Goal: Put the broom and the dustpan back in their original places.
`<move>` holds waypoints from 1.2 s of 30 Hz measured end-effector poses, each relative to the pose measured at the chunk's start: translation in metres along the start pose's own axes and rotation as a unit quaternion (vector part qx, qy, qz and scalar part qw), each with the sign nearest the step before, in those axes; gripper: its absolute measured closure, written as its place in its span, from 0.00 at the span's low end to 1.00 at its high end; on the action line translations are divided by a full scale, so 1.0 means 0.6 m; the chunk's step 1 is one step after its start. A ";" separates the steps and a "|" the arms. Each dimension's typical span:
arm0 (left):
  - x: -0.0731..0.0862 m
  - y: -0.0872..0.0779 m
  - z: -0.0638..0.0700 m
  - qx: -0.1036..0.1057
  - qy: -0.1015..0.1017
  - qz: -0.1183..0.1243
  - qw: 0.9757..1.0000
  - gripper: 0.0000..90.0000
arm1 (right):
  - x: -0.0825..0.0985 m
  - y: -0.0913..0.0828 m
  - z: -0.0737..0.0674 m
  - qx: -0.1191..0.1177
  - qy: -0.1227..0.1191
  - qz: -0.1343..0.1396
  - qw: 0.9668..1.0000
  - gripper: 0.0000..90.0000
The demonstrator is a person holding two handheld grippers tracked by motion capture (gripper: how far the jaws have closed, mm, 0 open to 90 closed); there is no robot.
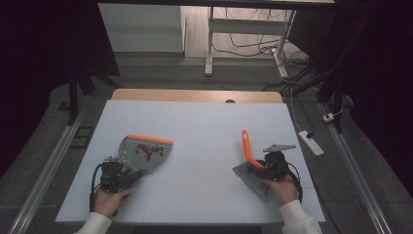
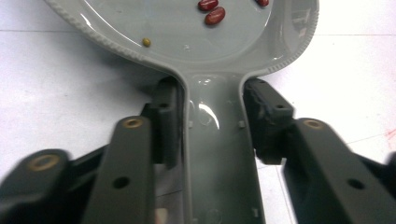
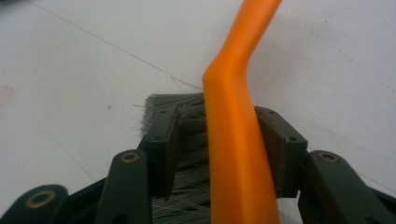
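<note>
While the left gripper (image 1: 127, 176) stands with jaws narrowly parted beside the grey plastic dustpan's (image 1: 141, 152) handle, pads not pressing, red beans (image 1: 148, 150) lie in the pan just ahead. Right gripper (image 1: 260, 168): jaws wide, orange-handled grey-bristled brush (image 1: 249, 158) loose between them on the white table (image 1: 204, 131). Sweeping looks done; emptying remains. No writing legible.
</note>
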State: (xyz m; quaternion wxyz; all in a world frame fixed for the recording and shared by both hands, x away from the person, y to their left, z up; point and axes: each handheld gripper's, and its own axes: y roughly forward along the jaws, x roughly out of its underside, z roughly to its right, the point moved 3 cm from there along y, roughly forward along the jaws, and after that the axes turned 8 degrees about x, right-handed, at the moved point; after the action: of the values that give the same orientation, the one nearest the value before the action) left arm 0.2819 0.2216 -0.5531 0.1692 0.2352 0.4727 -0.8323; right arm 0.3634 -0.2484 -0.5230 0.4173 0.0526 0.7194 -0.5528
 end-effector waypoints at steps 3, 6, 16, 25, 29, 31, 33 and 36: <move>0.001 -0.002 0.002 0.000 0.006 -0.002 1.000 0.46 | 0.000 0.004 0.002 0.015 -0.006 -0.002 1.000 0.53; 0.002 -0.008 0.003 -0.004 0.017 -0.004 1.000 0.39 | 0.002 0.007 0.005 0.021 -0.003 -0.008 1.000 0.51; 0.006 -0.039 0.006 -0.022 0.058 0.009 0.998 0.33 | 0.001 0.002 0.011 0.041 -0.013 0.005 0.999 0.51; -0.004 -0.060 0.022 -0.006 0.122 0.029 0.992 0.37 | -0.005 -0.015 -0.002 0.031 -0.040 0.044 0.998 0.53; -0.009 -0.058 0.032 0.018 0.148 0.027 0.988 0.40 | -0.007 -0.018 -0.013 0.016 -0.058 0.056 0.997 0.54; -0.014 -0.054 0.035 0.029 0.158 0.026 0.987 0.40 | -0.006 -0.019 -0.016 0.011 -0.067 0.059 0.996 0.54; -0.018 -0.050 0.035 0.039 0.168 0.020 0.985 0.40 | -0.006 -0.020 -0.019 0.005 -0.073 0.064 0.995 0.54; -0.022 -0.041 0.032 0.056 0.174 0.011 0.983 0.40 | -0.005 -0.022 -0.023 -0.001 -0.082 0.069 0.994 0.54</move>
State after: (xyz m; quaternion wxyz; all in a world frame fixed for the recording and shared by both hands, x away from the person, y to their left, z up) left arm 0.2760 0.2182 -0.5199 0.0804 0.3905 0.4449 -0.8020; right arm 0.3507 -0.2405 -0.5104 0.5118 0.0565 0.6779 -0.5248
